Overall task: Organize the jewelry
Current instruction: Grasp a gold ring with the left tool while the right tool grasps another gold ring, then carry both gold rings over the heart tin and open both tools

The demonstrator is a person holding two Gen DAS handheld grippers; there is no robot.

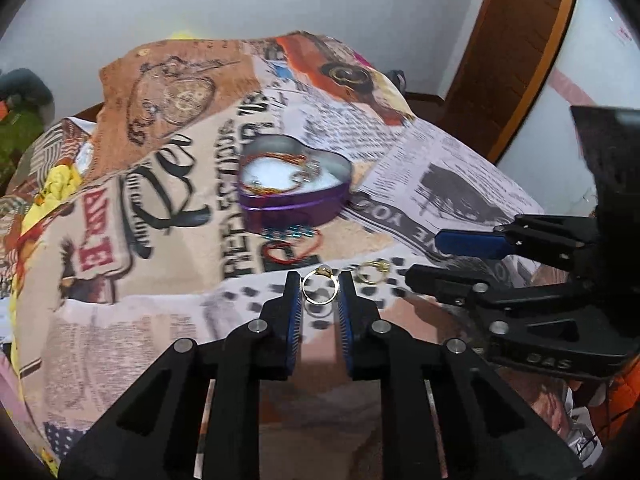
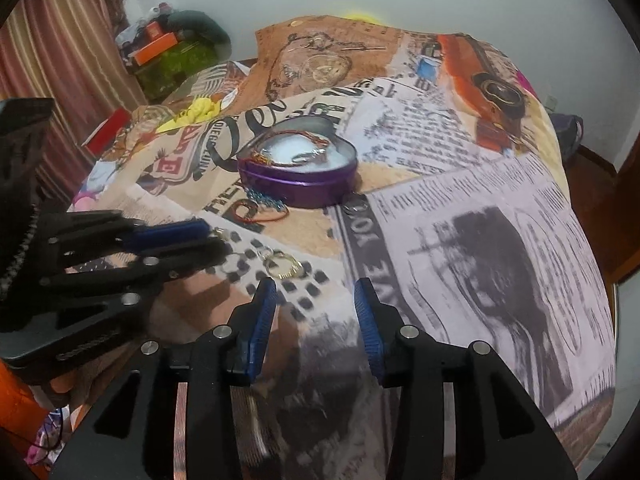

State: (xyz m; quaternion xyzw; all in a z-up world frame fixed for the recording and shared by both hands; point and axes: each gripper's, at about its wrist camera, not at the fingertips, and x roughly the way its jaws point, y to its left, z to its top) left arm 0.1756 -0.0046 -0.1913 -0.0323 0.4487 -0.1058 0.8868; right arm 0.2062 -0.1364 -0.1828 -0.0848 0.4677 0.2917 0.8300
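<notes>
A purple heart-shaped tin (image 1: 294,200) lies open on the printed cloth, with a red-gold bracelet (image 1: 276,160) inside; it also shows in the right wrist view (image 2: 298,184). My left gripper (image 1: 320,288) is shut on a gold ring (image 1: 320,286), held just above the cloth. A second gold ring (image 1: 374,270) lies on the cloth to its right, also in the right wrist view (image 2: 286,266). A red bangle (image 1: 292,250) and a blue chain (image 1: 286,232) lie in front of the tin. My right gripper (image 2: 316,292) is open and empty, just short of the second ring.
The printed cloth (image 2: 460,220) covers a rounded table. A wooden door frame (image 1: 508,52) stands at the right. A pile of boxes and green fabric (image 2: 172,56) sits at the back left by a curtain (image 2: 52,60).
</notes>
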